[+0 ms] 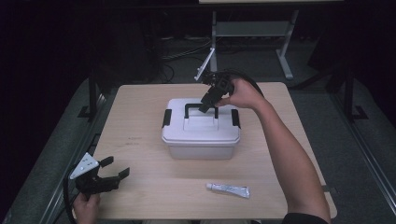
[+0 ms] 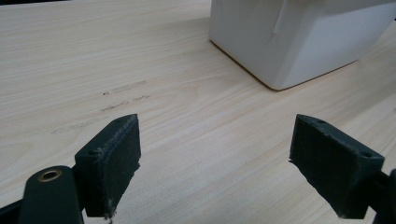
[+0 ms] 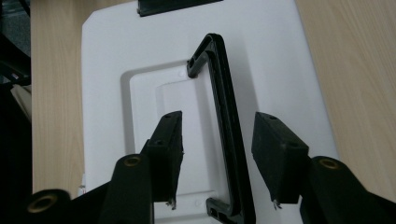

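- Left gripper: low over table near its front edge, jaws apart, empty.
- Right gripper: jaws apart, straddling black handle of white box; handle's near end cut off.
- Tube: print illegible.

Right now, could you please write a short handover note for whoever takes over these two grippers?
Right gripper: open, its fingers on either side of the black handle on the white box, not yet closed on it.
Left gripper: open, holding nothing, low over the table at its near left corner.
Things: the box sits mid-table, lid on, side latches down. A small tube lies on the table in front of the box.
Done: handle lined up.
Left: probably grip the handle; the tube is untouched.
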The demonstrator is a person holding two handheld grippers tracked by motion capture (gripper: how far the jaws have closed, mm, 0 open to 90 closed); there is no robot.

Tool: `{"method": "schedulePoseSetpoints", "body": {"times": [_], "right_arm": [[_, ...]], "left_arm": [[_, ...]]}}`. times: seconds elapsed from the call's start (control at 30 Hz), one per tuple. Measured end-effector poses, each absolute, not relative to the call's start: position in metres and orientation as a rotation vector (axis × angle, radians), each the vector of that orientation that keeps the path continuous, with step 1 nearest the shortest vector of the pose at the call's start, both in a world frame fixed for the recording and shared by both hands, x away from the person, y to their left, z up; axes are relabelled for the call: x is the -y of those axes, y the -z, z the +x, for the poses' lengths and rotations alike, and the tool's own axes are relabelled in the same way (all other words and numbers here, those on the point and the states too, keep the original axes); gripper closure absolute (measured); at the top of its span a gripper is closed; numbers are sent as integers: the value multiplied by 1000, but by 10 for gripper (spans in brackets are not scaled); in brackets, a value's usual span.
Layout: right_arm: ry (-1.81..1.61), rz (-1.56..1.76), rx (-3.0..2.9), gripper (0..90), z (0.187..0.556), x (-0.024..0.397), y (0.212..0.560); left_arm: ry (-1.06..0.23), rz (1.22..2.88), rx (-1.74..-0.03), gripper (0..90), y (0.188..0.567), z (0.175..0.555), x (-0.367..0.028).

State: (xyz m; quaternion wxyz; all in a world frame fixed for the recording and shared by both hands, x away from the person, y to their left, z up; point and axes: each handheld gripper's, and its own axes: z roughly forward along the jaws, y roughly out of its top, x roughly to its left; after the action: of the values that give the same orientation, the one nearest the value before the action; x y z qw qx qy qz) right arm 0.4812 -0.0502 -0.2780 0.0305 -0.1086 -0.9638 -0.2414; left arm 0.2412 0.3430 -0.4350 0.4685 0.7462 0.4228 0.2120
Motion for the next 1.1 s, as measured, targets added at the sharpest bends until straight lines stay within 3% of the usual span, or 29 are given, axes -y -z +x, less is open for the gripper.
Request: {"method": "schedulePoseSetpoints", "body": {"times": [0.33, 0.73, 1.1], "right_arm": [[739, -295, 2958, 696, 480, 47, 279], [730, -261, 2940, 806, 479, 47, 282], [741, -231, 2935, 825, 479, 47, 282]], "left_arm": [[-518, 1835, -1034, 157, 435, 242, -343], [-507, 1836, -1037, 157, 436, 243, -342], [-516, 1825, -1035, 157, 435, 242, -345]]}}
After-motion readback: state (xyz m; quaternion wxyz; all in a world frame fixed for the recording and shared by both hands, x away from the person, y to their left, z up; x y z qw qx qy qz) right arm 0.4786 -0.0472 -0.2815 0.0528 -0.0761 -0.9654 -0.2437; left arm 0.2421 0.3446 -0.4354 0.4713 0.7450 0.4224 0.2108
